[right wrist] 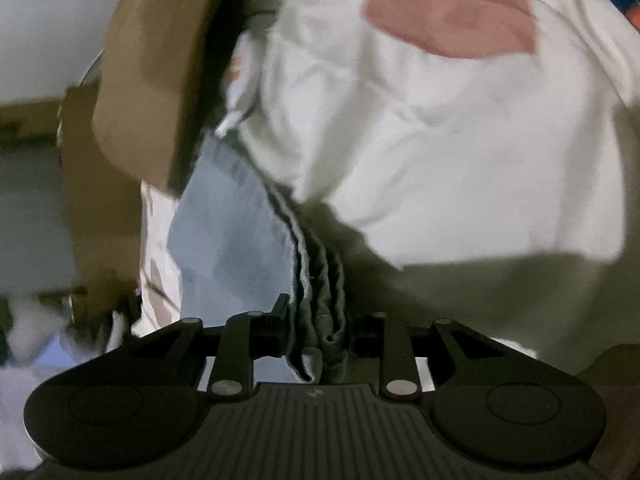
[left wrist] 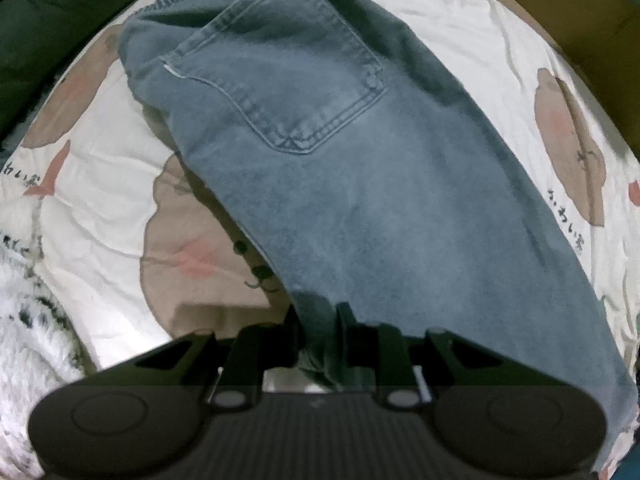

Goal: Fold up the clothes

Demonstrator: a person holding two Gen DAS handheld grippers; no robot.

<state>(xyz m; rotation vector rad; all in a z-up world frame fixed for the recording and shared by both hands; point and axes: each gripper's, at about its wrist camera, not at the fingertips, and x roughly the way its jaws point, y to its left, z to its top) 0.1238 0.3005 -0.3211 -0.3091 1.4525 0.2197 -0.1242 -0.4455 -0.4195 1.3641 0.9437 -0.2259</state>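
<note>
A pair of faded blue jeans (left wrist: 360,184) stretches up and away from my left gripper (left wrist: 318,320), back pocket (left wrist: 280,88) facing the camera, over a printed bed sheet (left wrist: 100,208). The left jaws are shut on a bunched fold of the denim. In the right wrist view, my right gripper (right wrist: 316,320) is shut on a stack of folded denim edges (right wrist: 320,280), and pale blue denim (right wrist: 224,240) spreads to its left. The picture there is blurred. The rest of the jeans is out of that view.
The white sheet (right wrist: 440,140) bears brown and pink cartoon prints. A cardboard box (left wrist: 580,4) stands at the bed's edge and shows close to the denim (right wrist: 152,80). A fluffy white blanket (left wrist: 24,340) lies at lower left, dark green fabric (left wrist: 48,20) at upper left.
</note>
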